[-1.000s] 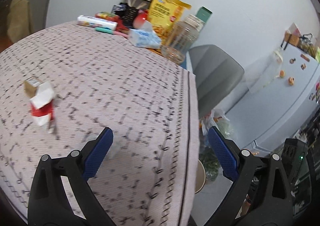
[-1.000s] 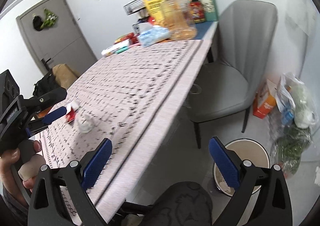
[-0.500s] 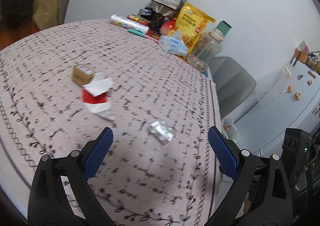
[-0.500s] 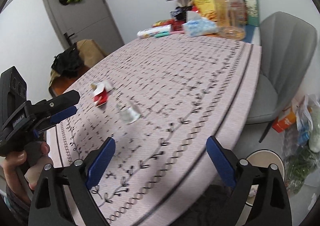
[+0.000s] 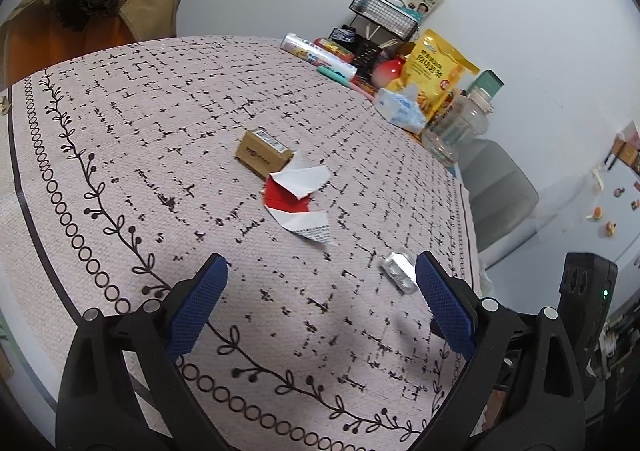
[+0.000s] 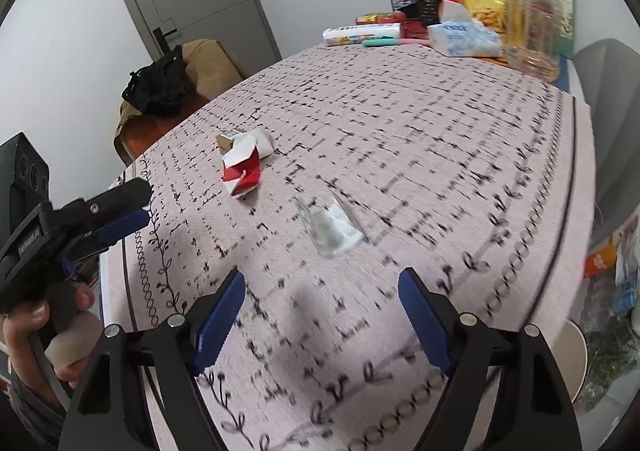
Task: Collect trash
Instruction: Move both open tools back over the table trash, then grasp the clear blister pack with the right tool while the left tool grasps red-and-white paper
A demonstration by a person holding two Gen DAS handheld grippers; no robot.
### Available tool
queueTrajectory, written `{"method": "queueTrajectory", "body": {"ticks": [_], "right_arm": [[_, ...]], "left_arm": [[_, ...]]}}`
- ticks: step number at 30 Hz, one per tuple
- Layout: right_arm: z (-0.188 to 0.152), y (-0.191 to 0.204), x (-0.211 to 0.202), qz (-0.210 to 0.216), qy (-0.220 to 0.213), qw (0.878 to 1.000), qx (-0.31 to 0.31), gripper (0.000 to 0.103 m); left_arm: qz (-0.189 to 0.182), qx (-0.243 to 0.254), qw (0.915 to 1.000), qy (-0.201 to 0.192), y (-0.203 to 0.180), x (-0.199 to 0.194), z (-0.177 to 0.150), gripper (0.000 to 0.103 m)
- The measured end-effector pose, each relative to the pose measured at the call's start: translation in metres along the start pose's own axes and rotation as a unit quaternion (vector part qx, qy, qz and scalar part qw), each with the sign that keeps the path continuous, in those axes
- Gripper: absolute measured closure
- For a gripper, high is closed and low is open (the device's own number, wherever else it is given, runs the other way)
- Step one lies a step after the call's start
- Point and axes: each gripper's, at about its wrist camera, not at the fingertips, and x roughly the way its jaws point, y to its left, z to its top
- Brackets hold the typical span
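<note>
Both wrist views look down along their jaws, close over the worktop (image 5: 120, 155); both show the red carton (image 6: 244, 171).

Even, bright room light; soft shadows fall on the bench (image 5: 168, 139). Right view motion-blurred; fisheye corners dark.

- The tablecloth (image 5: 168, 155) is matt woven cloth, pinkish with a rough printed black pattern.
- The small box (image 5: 262, 151) is plain brown cardboard, dull.
- At its 4 o'clock, the torn packet (image 5: 298, 197) is creased red-and-white paper card.
- The crumpled wrapper (image 5: 398, 271) looks like shiny silvery foil or plastic.
- The gripper pads (image 5: 198, 311) are blue, knurled and rubbery; their arms are matt black plastic.
- The snack bag (image 5: 434, 73) at 1 o'clock is glossy yellow plastic.
</note>
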Motion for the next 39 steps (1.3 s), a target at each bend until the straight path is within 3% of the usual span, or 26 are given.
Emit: {"method": "queueTrajectory", "body": {"ticks": [7, 10, 15, 22, 25, 29, 31, 33, 35, 37, 39], "right_arm": [[0.016, 0.007, 0.034, -0.007, 0.019, 1.000, -0.008, 0.032], [0.020, 0.007, 0.046, -0.012, 0.027, 1.000, -0.009, 0.040], [0.025, -0.003, 0.050, -0.010, 0.024, 1.000, 0.007, 0.066], [0.023, -0.013, 0.044, -0.003, 0.020, 1.000, 0.013, 0.072], [0.020, -0.019, 0.038, -0.003, 0.014, 1.000, 0.023, 0.072], [0.017, -0.027, 0.030, 0.000, 0.008, 0.999, 0.035, 0.072], [0.016, -0.030, 0.027, 0.000, 0.007, 0.999, 0.036, 0.072], [0.015, -0.031, 0.025, -0.001, 0.008, 0.999, 0.035, 0.072], [0.014, -0.033, 0.022, -0.003, 0.007, 0.999, 0.034, 0.072], [0.012, -0.033, 0.021, -0.004, 0.008, 0.999, 0.034, 0.072], [0.012, -0.034, 0.021, -0.005, 0.009, 0.999, 0.034, 0.072]], "left_arm": [[0.009, 0.017, 0.9998, 0.005, 0.000, 0.010, 0.006, 0.011], [0.022, 0.032, 0.9989, 0.025, -0.001, 0.026, 0.009, 0.011], [0.047, 0.055, 0.9962, 0.049, -0.006, 0.051, 0.013, 0.011], [0.074, 0.064, 0.9937, 0.054, -0.013, 0.071, 0.019, 0.011], [0.095, 0.070, 0.9913, 0.058, -0.019, 0.083, 0.020, 0.015], [0.139, 0.085, 0.9853, 0.053, -0.025, 0.093, 0.021, 0.026], [0.151, 0.080, 0.9842, 0.048, -0.025, 0.094, 0.022, 0.036], [0.166, 0.081, 0.9818, 0.045, -0.025, 0.093, 0.022, 0.059], [0.170, 0.081, 0.9811, 0.044, -0.024, 0.091, 0.021, 0.069], [0.162, 0.081, 0.9825, 0.044, -0.022, 0.087, 0.020, 0.073], [0.158, 0.083, 0.9831, 0.043, -0.023, 0.082, 0.017, 0.085]]}}
